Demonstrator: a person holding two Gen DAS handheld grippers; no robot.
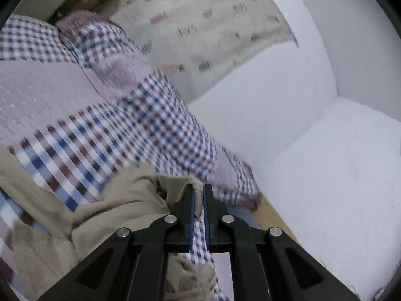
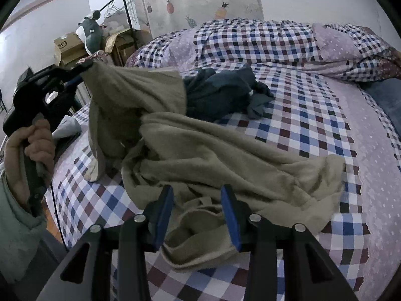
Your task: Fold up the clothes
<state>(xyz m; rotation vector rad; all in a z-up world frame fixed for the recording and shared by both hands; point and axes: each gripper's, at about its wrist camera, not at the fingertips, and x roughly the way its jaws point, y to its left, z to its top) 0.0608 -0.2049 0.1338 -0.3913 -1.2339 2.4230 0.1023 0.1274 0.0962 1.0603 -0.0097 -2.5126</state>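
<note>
Left gripper (image 1: pixel 199 202) clamped the beige garment's (image 2: pixel 225 160) hem, lifting it off the bed's (image 2: pixel 313 115) left edge to spread it; right gripper (image 2: pixel 198 200) hovered wide open over bunched cloth, ready to grab.

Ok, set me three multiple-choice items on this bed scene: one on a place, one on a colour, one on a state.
1. Where does the dark blue garment lie?
A. on the floor
B. on the bed behind the beige garment
C. on the clothes rack

2. What colour is the garment being lifted?
A. beige
B. red
C. black

3. How do the right gripper's jaws stand?
A. shut on cloth
B. open over the cloth
C. out of view

Answers:
1 B: it sits on the checked bedsheet beyond the beige garment.
2 A: the left gripper pinches a beige edge and holds it up.
3 B: the right gripper shows a wide gap between its blue pads, cloth beneath.
</note>
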